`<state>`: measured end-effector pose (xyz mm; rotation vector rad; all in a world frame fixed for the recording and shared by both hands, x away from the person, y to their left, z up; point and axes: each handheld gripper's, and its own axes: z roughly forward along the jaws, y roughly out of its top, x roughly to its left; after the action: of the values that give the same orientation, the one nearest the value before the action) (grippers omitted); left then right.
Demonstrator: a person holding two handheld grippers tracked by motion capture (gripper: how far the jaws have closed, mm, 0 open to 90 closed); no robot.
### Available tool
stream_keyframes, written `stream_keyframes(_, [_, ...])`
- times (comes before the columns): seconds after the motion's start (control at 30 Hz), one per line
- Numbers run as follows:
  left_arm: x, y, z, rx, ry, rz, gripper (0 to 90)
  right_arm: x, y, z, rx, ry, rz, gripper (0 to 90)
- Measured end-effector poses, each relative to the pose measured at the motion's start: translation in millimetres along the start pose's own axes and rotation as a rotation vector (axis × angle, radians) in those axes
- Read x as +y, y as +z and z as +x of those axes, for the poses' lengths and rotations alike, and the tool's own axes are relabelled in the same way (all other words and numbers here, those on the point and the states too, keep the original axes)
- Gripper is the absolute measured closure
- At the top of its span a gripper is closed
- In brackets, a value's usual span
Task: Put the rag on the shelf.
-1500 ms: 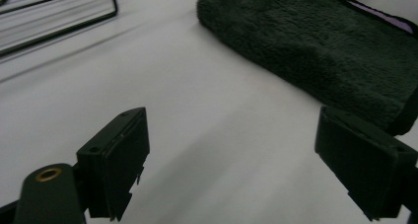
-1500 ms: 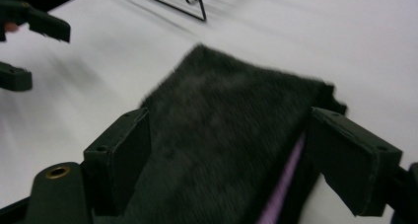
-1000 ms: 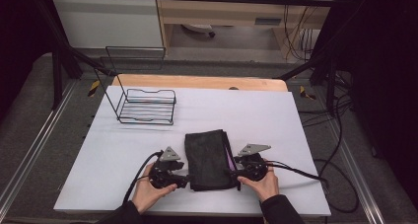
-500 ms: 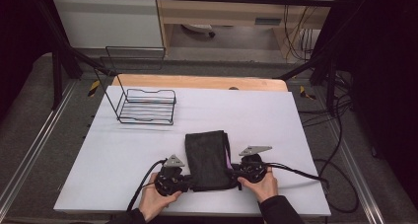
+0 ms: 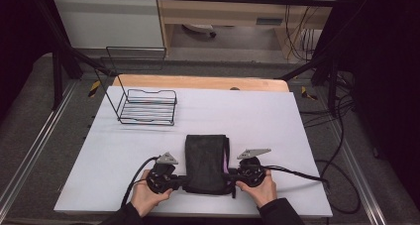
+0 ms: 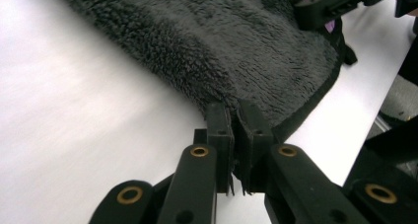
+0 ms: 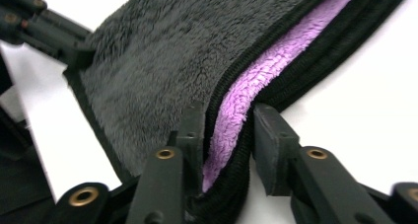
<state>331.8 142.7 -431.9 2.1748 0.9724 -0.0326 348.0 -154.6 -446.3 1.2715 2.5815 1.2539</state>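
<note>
A folded dark grey fleece cloth (image 5: pixel 206 163) with a purple inner face (image 7: pixel 256 76) lies on the white table (image 5: pixel 277 131) near its front edge. My left gripper (image 5: pixel 179 181) is at the cloth's near left corner. In the left gripper view it (image 6: pixel 235 123) is shut on the cloth's black-trimmed edge (image 6: pixel 276 130). My right gripper (image 5: pixel 233 179) is at the near right corner. In the right gripper view it (image 7: pixel 227 130) stands open, one jaw on each side of the layered edge, with purple fleece and black trim between them.
A black wire basket (image 5: pixel 147 106) stands at the back left of the table. A wooden strip (image 5: pixel 198 81) runs along the far edge. Cables (image 5: pixel 297 174) trail from both grippers over the table's front and right side.
The left hand has slid its gripper right, up to the cloth's near left corner, and closed it on the edge. The right gripper has stayed at the near right corner.
</note>
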Motion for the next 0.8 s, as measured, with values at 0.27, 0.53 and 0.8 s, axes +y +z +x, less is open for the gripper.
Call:
stream_keyframes(0.27, [-7.6, -0.4, -4.2, 0.031, 0.049, 0.009, 83.9, 3.6, -9.7, -2.0, -0.067, -0.065, -0.09, 46.3])
stream_keyframes(0.53, [-9.7, -7.8, -2.3, 0.077, 0.081, -0.037, 60.0, 13.9, 0.0, -8.9, -0.072, -0.048, -0.125, 56.3])
stream_keyframes(0.8, [-6.2, -28.6, 19.3, 0.107, 0.042, -0.13, 42.3, 19.1, 7.0, -4.9, -0.061, -0.054, -0.113, 75.9])
